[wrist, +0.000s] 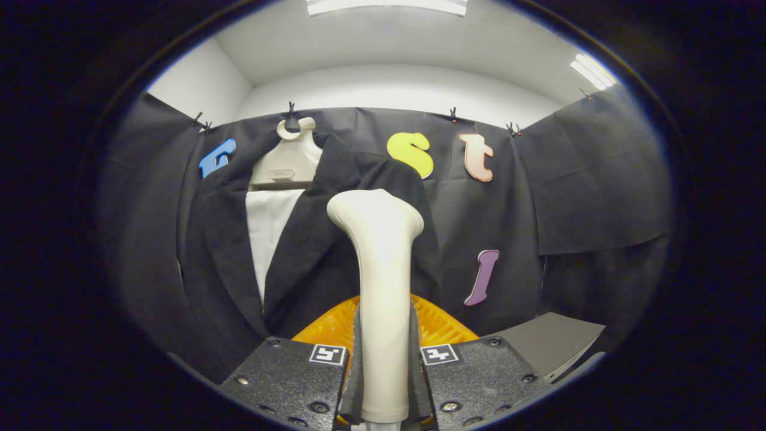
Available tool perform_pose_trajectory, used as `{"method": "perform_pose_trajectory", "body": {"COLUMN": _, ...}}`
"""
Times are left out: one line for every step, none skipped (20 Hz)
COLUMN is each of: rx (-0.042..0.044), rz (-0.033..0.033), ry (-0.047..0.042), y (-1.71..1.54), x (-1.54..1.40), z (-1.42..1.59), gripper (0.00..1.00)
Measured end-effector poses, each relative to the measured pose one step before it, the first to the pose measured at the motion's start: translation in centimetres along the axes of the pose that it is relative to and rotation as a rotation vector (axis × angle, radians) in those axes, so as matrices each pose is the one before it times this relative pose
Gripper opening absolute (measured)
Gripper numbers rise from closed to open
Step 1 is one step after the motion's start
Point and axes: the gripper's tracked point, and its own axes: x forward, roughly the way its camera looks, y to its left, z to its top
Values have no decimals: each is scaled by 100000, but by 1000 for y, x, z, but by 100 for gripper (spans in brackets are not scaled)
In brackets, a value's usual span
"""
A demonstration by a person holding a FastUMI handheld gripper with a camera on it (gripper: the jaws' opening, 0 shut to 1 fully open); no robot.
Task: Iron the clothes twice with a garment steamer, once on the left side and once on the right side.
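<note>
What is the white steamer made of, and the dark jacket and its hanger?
The steamer, held between the shut jaws of the gripper, looks like smooth cream plastic: an even, soft sheen. The jacket seems a dark woven cloth, with a matte, grainy weave. The hanger looks like pale moulded plastic, though that is less certain.

Gripper-mounted fisheye, close, facing hung jacket [311, 239]

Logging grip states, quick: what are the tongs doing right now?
Tongs: shut on the garment steamer, both fingers pressing its handle, head raised before the hanging jacket.
</note>
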Motion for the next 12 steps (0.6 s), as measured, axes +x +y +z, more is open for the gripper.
{"method": "perform_pose_trajectory", "body": {"rx": -431, "rz": -48, "ry": 1275, "y": -84, "x": -219, "z": -711, "gripper": 32}}
{"method": "perform_pose_trajectory", "body": {"rx": -178, "rz": 439, "ry": 1178, "y": 12, "x": -425, "z": -679, "gripper": 32}}
{"method": "perform_pose_trajectory", "body": {"rx": -528, "rz": 429, "ry": 912, "y": -48, "x": -436, "z": -712, "gripper": 32}}
{"method": "perform_pose_trajectory", "body": {"rx": -729, "rz": 204, "ry": 757, "y": -8, "x": -437, "z": -701, "gripper": 32}}
{"method": "perform_pose_trajectory", "body": {"rx": -731, "rz": 267, "ry": 684, "y": -39, "x": -305, "z": -677, "gripper": 32}}
{"method": "perform_pose_trajectory", "body": {"rx": -691, "rz": 250, "ry": 720, "y": 68, "x": -351, "z": -551, "gripper": 32}}
{"method": "perform_pose_trajectory", "body": {"rx": -646, "rz": 547, "ry": 807, "y": 31, "x": -384, "z": -711, "gripper": 32}}
{"method": "perform_pose_trajectory", "body": {"rx": -537, "rz": 513, "ry": 1064, "y": 85, "x": -376, "z": -735, "gripper": 32}}
{"method": "perform_pose_trajectory", "body": {"rx": -507, "rz": 406, "ry": 1398, "y": 112, "x": -245, "z": -888, "gripper": 32}}
{"method": "perform_pose_trajectory", "body": {"rx": -556, "rz": 443, "ry": 1317, "y": 240, "x": -223, "z": -877, "gripper": 32}}
{"method": "perform_pose_trajectory", "body": {"rx": -713, "rz": 98, "ry": 1449, "y": 213, "x": -175, "z": -1000, "gripper": 32}}
{"method": "perform_pose_trajectory", "body": {"rx": -588, "rz": -76, "ry": 1499, "y": 127, "x": -184, "z": -942, "gripper": 32}}
